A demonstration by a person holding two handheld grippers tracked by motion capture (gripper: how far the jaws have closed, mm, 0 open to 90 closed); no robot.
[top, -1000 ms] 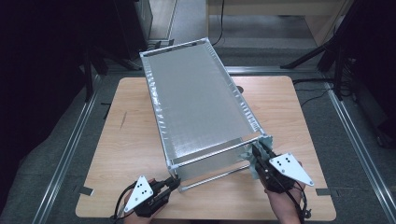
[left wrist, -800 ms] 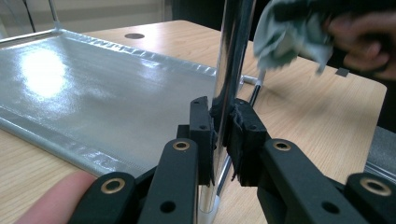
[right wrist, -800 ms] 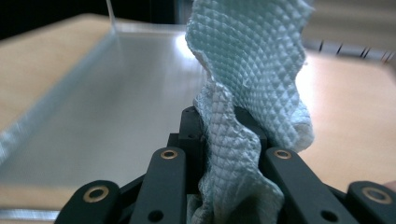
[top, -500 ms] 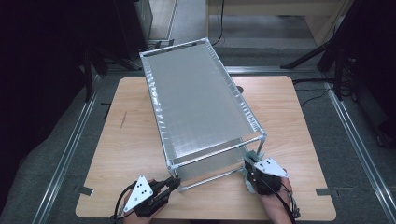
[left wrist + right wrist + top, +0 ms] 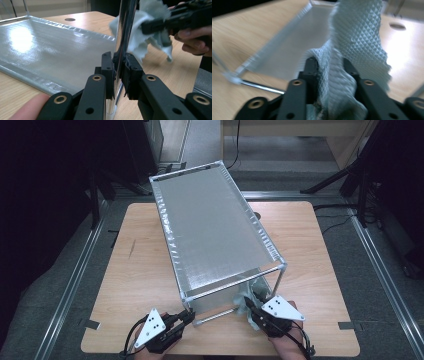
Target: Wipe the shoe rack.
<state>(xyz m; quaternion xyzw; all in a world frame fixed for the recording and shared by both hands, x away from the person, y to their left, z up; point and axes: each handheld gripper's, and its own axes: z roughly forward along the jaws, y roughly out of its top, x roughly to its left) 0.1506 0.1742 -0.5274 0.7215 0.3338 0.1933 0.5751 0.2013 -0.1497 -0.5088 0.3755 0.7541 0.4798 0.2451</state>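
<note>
the left gripper (image 5: 117, 67) is clamped on the metal post (image 5: 123, 37) of the frame (image 5: 215, 235), near the table's (image 5: 320, 270) front edge. the right gripper (image 5: 329, 72) pinches a cloth (image 5: 357, 40), soft and limp; the slick post looks best wiped with bunched folds.

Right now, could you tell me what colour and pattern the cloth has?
The cloth is pale grey-green with a diamond waffle weave, clearest in the right gripper view.

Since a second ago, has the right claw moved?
Yes. The right claw, shut on the cloth, has come left along the table's near edge, from outside the frame's near-right post to just inside it.
</note>
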